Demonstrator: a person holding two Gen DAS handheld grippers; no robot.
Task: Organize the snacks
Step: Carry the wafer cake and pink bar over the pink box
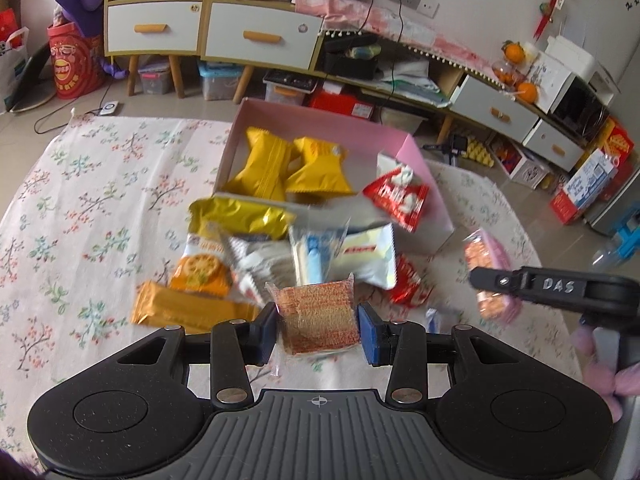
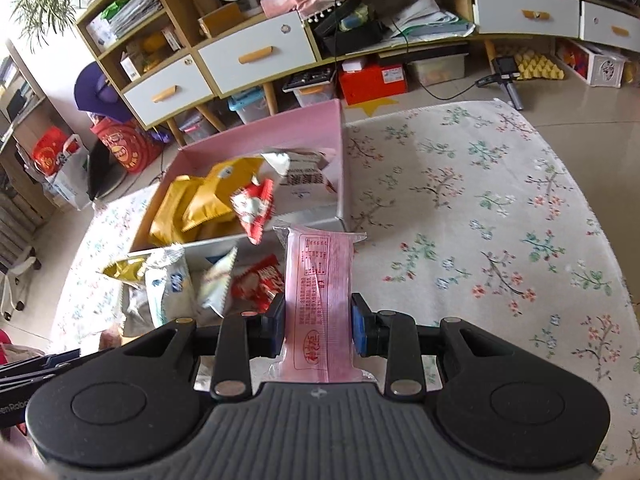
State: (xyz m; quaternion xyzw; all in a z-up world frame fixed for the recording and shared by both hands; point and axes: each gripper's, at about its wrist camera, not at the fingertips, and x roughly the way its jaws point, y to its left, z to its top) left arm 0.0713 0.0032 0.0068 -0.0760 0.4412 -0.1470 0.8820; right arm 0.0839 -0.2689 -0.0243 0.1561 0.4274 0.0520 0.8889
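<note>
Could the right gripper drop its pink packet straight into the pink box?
Probably yes: the right gripper, shut on the pink packet, faces the pink box, whose top is open, with nothing between them.

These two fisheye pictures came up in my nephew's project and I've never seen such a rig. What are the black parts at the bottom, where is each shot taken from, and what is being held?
There is no robot here. A person holds a two-finger tool in each hand, and each tool carries a camera that looks forward along its fingers. The black shapes at the bottom are the tool's own body.

In the left wrist view, the left tool is shut on a clear-wrapped orange cracker pack. In the right wrist view, the right tool is shut on a pink snack packet.

Both look over a floral tablecloth. On it stands a pink box with yellow packets inside, and a loose pile of snacks lies in front of the box. A red packet looks blurred at the box's edge; I cannot tell whether it rests there.
</note>
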